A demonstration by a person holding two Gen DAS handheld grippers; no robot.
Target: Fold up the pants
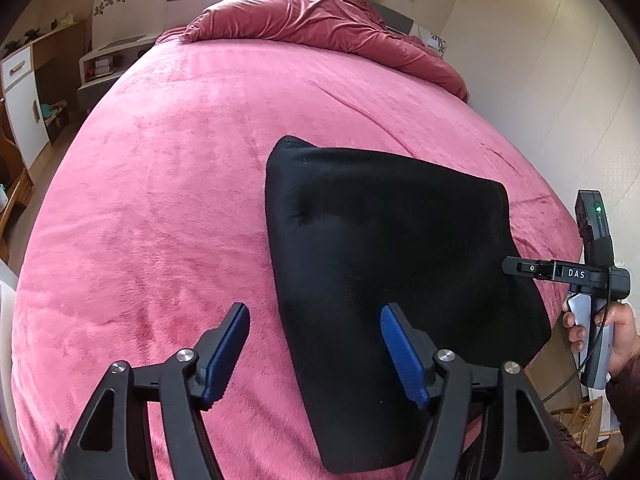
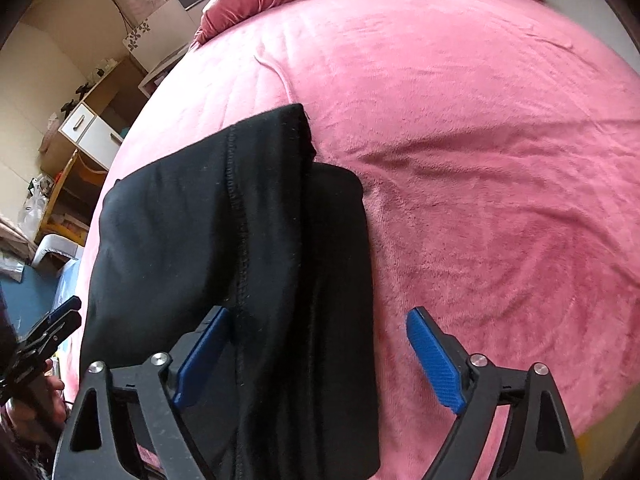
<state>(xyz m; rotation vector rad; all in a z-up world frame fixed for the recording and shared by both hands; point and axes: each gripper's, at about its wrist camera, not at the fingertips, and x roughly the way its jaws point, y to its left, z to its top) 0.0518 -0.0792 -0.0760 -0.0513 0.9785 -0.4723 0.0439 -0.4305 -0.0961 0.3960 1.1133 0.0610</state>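
The left gripper [image 1: 316, 350] points steeply down over the near edge of the bed [image 1: 160, 200], its blue pads spread wide with nothing pressed between them; one pad hangs over the pink cover, the other over the black pants [image 1: 392, 248]. The right gripper [image 2: 320, 356] also tilts down, released, its jaws standing wide across the right side of the pants. A hand [image 1: 616, 336] holds its handle at the right edge of the left view. The pants lie folded on the near part of the bed. Farther away, a red duvet [image 1: 320, 28] is bunched at the head.
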